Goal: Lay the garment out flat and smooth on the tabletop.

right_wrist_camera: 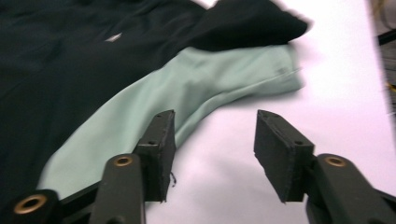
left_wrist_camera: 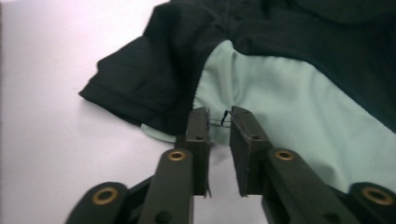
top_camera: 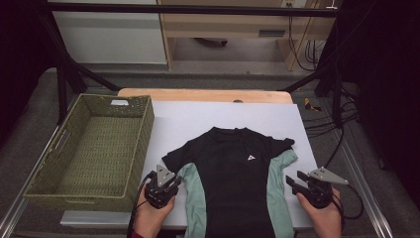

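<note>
White sheeting covers the tabletop [top_camera: 223, 116], with a strip of bare wood showing along its far edge. On the left side stands a green woven basket [top_camera: 133, 148], rectangular, with a handle slot cut in its far wall. Just beside the basket, in the middle of the sheet, a black T-shirt [top_camera: 233, 173] lies flat with its front up, collar toward the far edge and hem running off the near edge. Mint-green side panels run down both flanks, and a small white triangular logo [top_camera: 251, 157] sits on the chest. The far-right sleeve is folded over onto itself at the shoulder.

Both hands come in from the near edge. The left tongs [top_camera: 171, 183] sit at the shirt's left side, between the basket and the green panel. In the left gripper view these left tongs [left_wrist_camera: 219, 122] point at the seam where the black sleeve meets the green panel; the jaws stand a narrow gap apart, no cloth is pressed between the pads, and a dark thread hangs at the tip of one.

The right tongs [top_camera: 293, 181] rest over bare sheet just beside the shirt's right green panel. In the right gripper view the right tongs [right_wrist_camera: 214, 128] are apart, with one jaw over the panel's edge and the other over white sheet, gripping nothing.
</note>
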Demonstrator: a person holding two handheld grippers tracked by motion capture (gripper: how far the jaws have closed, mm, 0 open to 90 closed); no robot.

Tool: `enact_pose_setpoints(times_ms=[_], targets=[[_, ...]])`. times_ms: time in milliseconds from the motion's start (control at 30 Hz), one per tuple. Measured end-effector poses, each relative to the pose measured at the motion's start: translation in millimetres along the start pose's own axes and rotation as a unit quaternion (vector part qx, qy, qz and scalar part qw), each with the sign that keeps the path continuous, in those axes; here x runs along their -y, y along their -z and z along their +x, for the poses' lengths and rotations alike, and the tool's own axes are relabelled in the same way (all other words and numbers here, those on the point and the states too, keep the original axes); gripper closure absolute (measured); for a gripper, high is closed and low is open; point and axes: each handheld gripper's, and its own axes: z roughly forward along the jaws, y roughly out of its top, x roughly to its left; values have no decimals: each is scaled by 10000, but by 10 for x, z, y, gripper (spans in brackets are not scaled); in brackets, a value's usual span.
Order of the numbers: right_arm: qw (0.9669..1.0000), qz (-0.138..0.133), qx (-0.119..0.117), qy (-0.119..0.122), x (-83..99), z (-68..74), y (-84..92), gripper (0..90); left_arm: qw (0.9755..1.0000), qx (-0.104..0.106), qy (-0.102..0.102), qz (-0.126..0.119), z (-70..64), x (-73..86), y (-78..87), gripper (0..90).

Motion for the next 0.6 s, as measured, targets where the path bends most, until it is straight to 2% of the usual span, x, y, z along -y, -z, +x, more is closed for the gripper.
enact_pose_setpoints(times_ms=[167,300,367,433,533,600], targets=[[9997,-56,220,-90,-203,-228,-176,460,9999,36,90,-103,-10,32,29,671],[9993,95,355,-104,-326,-362,-444,459,9999,31,32,-111,-33,56,42,640],[9989,203,410,-120,-366,-403,-554,466,9999,15,67,-150,-30,58,42,629],[9990,226,376,-109,-390,-445,-629,485,9999,14,62,-145,-19,56,40,622],[9990,338,182,-246,-384,-494,-679,580,9999,24,79,-129,-13,61,29,621],[9990,394,71,-186,-373,-476,-664,650,9999,25,79,-126,-13,60,24,619]])
